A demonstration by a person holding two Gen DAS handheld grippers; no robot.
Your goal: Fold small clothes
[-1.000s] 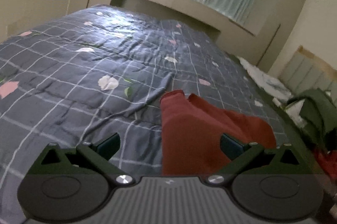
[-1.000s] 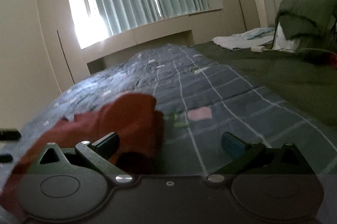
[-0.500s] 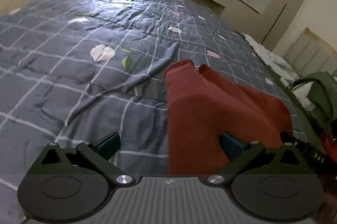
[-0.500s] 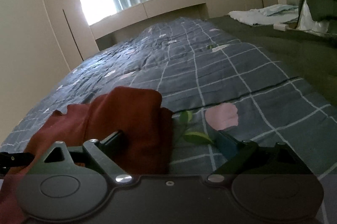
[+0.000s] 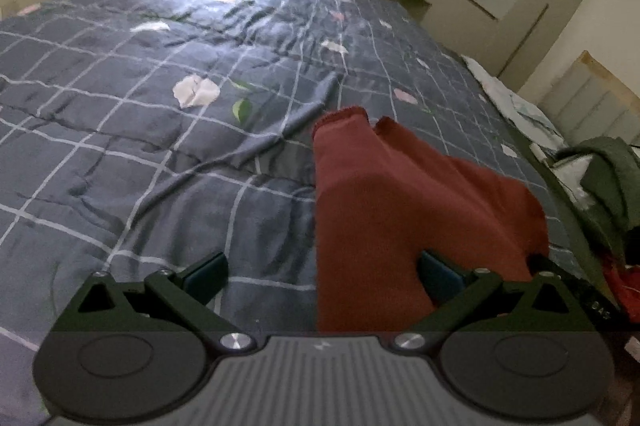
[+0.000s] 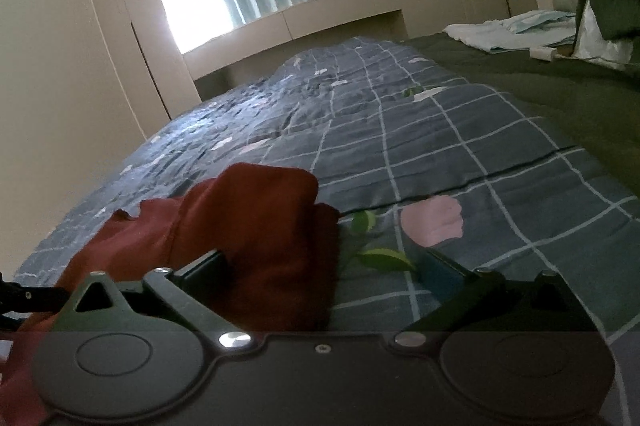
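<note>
Grey-blue checked quilt [image 5: 168, 161], printed with pink petals and green leaves: largest item, covers my bed, rumpled in long creases toward the window.

Olive blanket [image 6: 532, 97]: lies along the far side of the quilt, with pale laundry [image 6: 516, 33] heaped on it, well apart from my work.

Rust-red garment [image 5: 400, 209]: the small piece to be folded. It lies loosely mounded on the quilt, its frayed-looking end pointing toward the window, its near edge running under both my tools.

Left gripper [image 5: 322, 272]: jaws spread wide, nothing pinched; the garment's near edge lies between the pads, toward the right one.

Right gripper [image 6: 320, 270]: jaws spread wide again after a brief narrowing, nothing pinched; the garment's other corner bulges just by the left pad.

Step in hand, as I judge it: lining up on the two near corners, ahead of any fold. Next move calls for closing each claw on its own corner, one layer only, then lifting evenly.
</note>
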